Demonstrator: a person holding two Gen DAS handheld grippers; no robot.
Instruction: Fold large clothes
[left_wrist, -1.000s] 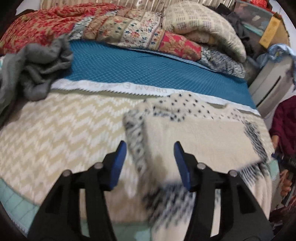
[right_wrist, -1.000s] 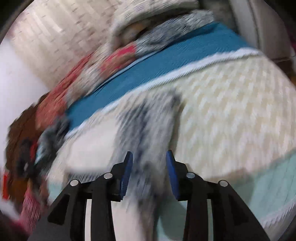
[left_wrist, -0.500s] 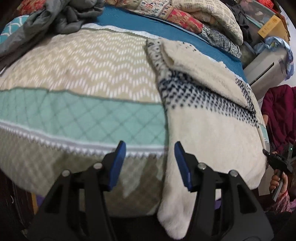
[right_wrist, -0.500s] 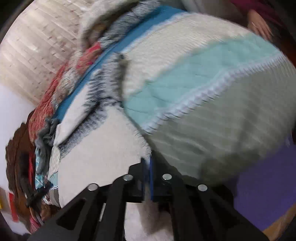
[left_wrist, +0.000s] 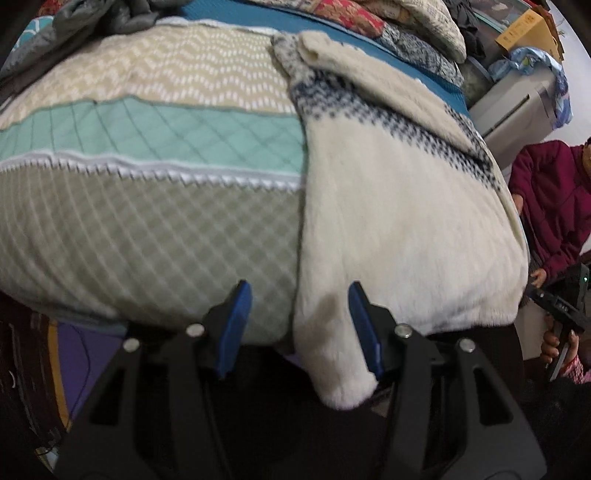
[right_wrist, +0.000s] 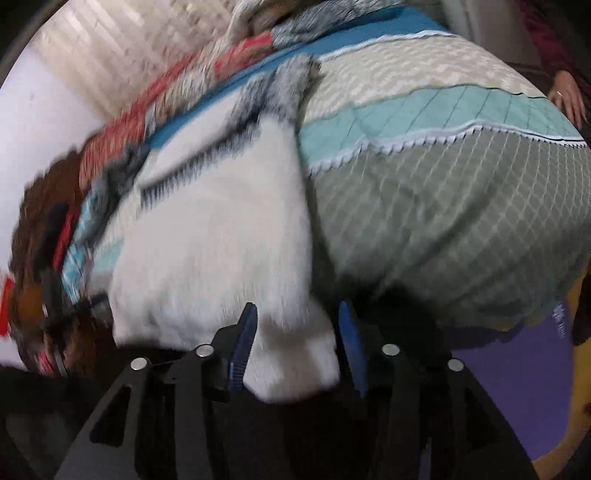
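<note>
Where right gripper (right_wrist: 295, 339) was together, jaws just opened astride sweater (right_wrist: 214, 236) hem; left gripper (left_wrist: 297, 325) apart.

Sweater (left_wrist: 399, 206) on bedspread (left_wrist: 155, 206), hem overhanging bed's near edge

A cream sweater (left_wrist: 399, 206) lies along the right side of a bed, its hem hanging over the near edge.

The left gripper (left_wrist: 295, 325) hovers at that edge with its blue pads (left_wrist: 236, 325) apart, the sweater's near left corner hanging between them and pressed by neither. A dark dotted band crosses the sweater toward the far end, where a sleeve is folded across it. The bedspread (left_wrist: 147, 155) shows beige, teal and grey-green stripes. Grey clothing (left_wrist: 96, 18) sits at the bed's far left corner, pillows (left_wrist: 424, 18) along the far edge. A person in a maroon top (left_wrist: 550, 206) sits beyond the right edge.
</note>
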